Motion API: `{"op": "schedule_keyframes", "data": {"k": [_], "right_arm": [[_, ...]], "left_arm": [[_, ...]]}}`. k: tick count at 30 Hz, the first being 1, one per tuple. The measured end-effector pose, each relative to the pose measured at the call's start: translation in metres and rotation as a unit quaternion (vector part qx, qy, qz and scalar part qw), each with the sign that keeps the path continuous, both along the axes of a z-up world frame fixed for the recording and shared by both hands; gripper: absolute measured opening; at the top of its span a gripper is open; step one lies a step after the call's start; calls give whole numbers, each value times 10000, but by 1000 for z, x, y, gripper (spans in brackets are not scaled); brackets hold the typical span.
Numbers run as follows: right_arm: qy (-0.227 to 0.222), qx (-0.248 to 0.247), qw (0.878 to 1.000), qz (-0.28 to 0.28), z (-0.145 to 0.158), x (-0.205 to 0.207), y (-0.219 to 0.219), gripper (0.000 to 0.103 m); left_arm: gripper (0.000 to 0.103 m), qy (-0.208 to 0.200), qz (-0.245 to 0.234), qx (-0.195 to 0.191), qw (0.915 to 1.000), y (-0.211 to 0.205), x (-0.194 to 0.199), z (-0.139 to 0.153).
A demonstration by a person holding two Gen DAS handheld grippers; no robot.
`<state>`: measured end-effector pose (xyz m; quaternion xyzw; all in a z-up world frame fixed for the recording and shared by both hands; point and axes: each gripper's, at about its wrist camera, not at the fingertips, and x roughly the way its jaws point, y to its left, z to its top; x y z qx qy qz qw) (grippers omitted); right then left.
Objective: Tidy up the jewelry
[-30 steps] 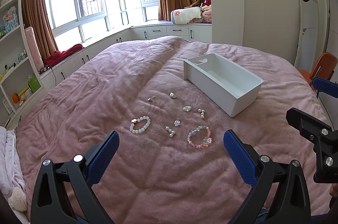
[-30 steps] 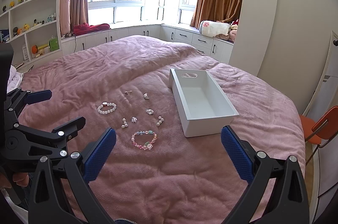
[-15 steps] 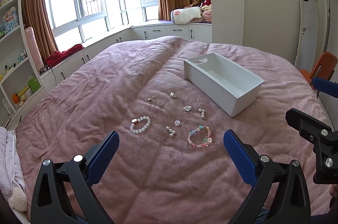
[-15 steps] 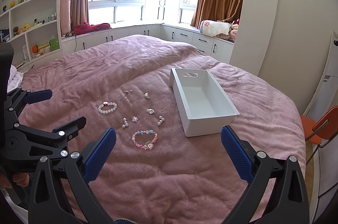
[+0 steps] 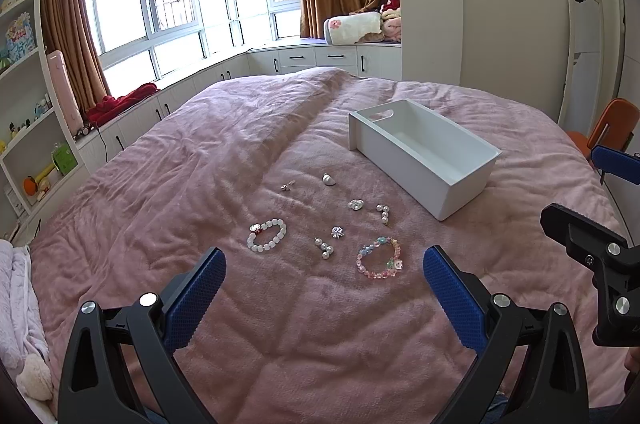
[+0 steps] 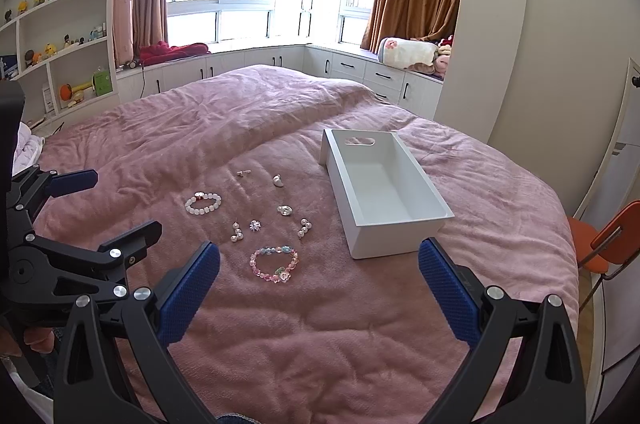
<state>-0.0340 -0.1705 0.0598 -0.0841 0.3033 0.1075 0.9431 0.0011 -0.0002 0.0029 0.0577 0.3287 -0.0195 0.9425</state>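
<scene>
Several jewelry pieces lie on the pink bedspread (image 5: 200,184): a white bead bracelet (image 5: 267,235) (image 6: 203,203), a pastel bead bracelet (image 5: 379,257) (image 6: 274,264), pearl clusters (image 5: 324,248) (image 6: 237,232), a second pearl cluster (image 5: 383,213) (image 6: 304,228) and small silver pieces (image 5: 355,204) (image 6: 285,210). An empty white box (image 5: 404,160) (image 6: 360,224) stands to their right. My left gripper (image 5: 322,288) hovers open, short of the jewelry. Likewise my right gripper (image 6: 318,280) is open and holds nothing, near the pastel bracelet.
An orange chair (image 5: 608,128) (image 6: 608,240) stands past the bed's right edge. Shelves with toys (image 6: 60,24) line the left wall. Window-seat cabinets (image 5: 312,58) run behind the bed, with rolled bedding (image 6: 408,52) on them.
</scene>
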Motion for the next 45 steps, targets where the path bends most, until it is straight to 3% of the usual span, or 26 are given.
{"op": "schedule_keyframes", "data": {"k": [16,24,33,38,45], "right_arm": [[16,-63,10000,-12,-7,9,7,98],[141,-106,9997,171,-18,41,17,98],[511,249,9968,563,-57,92,27,98],[811,544,9938,527,-85,130,29,93],[1054,499,9913,609,-121,158,40,88]], "left_arm": [[100,-19,31,30,10000,6,7,1],[100,48,98,29,9999,21,44,-11],[100,255,229,-28,9994,47,102,-49],[100,630,208,-203,9976,77,150,-90],[100,875,192,-37,9960,97,194,-144]]}}
